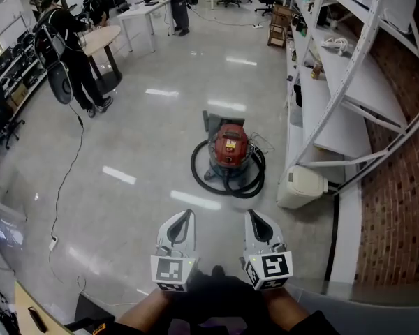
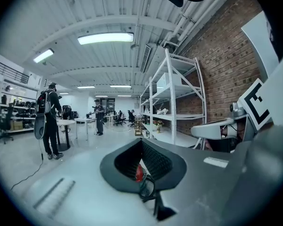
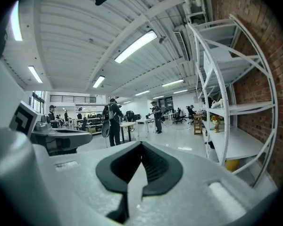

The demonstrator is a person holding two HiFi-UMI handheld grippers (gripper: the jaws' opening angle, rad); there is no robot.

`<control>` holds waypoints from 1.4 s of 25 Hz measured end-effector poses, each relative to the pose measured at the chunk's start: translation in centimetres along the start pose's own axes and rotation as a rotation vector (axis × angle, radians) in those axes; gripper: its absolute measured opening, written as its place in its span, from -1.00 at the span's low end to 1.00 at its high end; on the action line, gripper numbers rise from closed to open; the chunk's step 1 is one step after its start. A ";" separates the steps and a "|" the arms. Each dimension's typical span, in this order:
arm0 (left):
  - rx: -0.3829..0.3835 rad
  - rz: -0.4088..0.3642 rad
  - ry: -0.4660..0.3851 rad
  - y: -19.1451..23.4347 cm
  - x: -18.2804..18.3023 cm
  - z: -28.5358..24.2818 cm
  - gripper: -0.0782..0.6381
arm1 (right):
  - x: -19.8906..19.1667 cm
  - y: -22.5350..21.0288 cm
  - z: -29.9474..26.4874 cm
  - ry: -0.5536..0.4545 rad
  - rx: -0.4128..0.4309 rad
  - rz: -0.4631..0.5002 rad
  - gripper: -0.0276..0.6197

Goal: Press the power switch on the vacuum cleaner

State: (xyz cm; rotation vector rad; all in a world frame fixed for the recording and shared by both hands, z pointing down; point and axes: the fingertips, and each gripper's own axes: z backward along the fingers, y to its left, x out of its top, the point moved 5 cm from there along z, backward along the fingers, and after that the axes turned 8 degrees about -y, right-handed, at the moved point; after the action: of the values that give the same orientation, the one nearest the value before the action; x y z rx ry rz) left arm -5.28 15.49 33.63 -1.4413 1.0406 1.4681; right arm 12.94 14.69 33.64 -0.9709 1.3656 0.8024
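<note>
— Left tongs [image 1: 187, 216] and right tongs [image 1: 253, 215], head view: how do they stand?
— Side by side at the lower edge, apart from each other, tips pointing up the frame; each pair of jaws drawn together, nothing gripped; both over bare floor [image 1: 126, 138].
— And the vacuum [image 1: 230, 147]?
— Red, on the floor ahead of the tips, well apart from both; black hose [image 1: 227, 185] coiled round its base; white shelf [image 1: 349, 89] to its right, along a brick wall [image 1: 398, 208]; pale bin [image 1: 302, 185] just beside the hose, under the shelf; a person [image 1: 73, 54] in black stands far off, upper left.
— Left gripper view?
— Jaws meet at the tips; a narrow slit nearer the camera shows a red sliver of the vacuum [image 2: 138, 173] and a loop of hose [image 2: 146, 188]; right tongs at the right edge; shelf and brick wall beyond.
— Right gripper view?
— Jaws likewise closed at the tips, empty; only pale floor shows through the slit; left tongs at the left edge; shelf at the right; several people stand far off near tables.
</note>
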 end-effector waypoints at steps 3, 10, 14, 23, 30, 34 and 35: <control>0.017 -0.018 -0.018 0.0 1.0 1.3 -0.75 | 0.8 0.4 1.0 -0.024 0.011 0.008 -0.94; 0.061 -0.032 -0.018 0.7 1.2 5.0 -0.75 | 0.9 2.8 3.3 -0.036 0.033 0.031 -0.94; 0.070 -0.026 0.004 0.3 0.2 6.1 -0.75 | -0.2 3.4 4.0 -0.017 0.045 0.044 -0.94; 0.066 -0.026 -0.014 -0.7 -0.1 6.7 -0.74 | -0.7 3.1 4.9 -0.011 0.032 0.035 -0.94; 0.078 -0.027 -0.025 -0.8 0.1 7.3 -0.75 | -0.5 3.4 5.8 -0.017 0.033 0.050 -0.94; 0.080 -0.026 -0.025 -1.0 -0.1 7.5 -0.75 | -0.8 3.3 6.1 -0.012 0.027 0.049 -0.94; 0.081 -0.027 -0.026 -1.0 -0.1 7.6 -0.75 | -0.9 3.2 6.1 -0.008 0.024 0.044 -0.94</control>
State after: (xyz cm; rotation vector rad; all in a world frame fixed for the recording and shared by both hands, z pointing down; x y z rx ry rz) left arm -6.86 22.94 33.72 -1.3704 1.0486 1.4062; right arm 12.52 21.65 33.98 -0.9203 1.3906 0.8201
